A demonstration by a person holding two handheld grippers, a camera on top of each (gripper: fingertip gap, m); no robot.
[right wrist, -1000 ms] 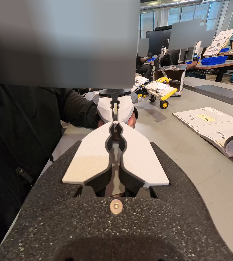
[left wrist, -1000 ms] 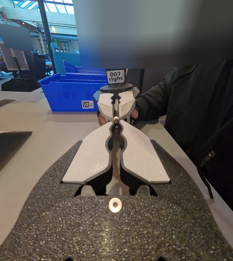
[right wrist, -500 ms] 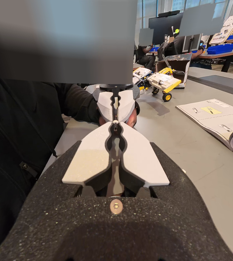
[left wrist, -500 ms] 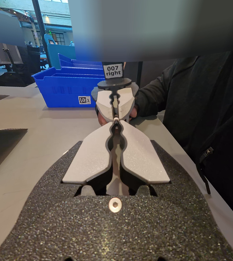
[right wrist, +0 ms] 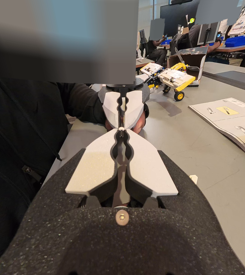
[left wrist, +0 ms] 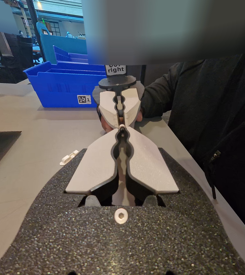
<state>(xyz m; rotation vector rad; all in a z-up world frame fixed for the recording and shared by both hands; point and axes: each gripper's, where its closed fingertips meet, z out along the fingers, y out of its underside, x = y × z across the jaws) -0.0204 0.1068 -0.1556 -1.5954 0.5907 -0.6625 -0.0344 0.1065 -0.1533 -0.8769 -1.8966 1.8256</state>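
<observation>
Grey table (left wrist: 29, 126), blue bin (left wrist: 62, 89) at 11 o'clock; left gripper (left wrist: 121, 131) is closed on a dark pin (left wrist: 122, 132) bearing a white collar (left wrist: 121, 126), tip-to-tip with the right gripper (left wrist: 121, 124) at 12 o'clock. Right wrist view: right gripper clamps the same pin; judged light, stiff, slippery; best held by the shaft.

A smooth grey table (right wrist: 185, 156) bears an open white instruction booklet (right wrist: 228, 119) at one side and a white-and-yellow brick-built wheeled model (right wrist: 170, 77) farther back, beside an open cardboard box (right wrist: 193, 59). Seen the other way, a blue plastic bin (left wrist: 62, 87) stands on it, with a small white brick piece (left wrist: 69, 157) lying nearer.
</observation>
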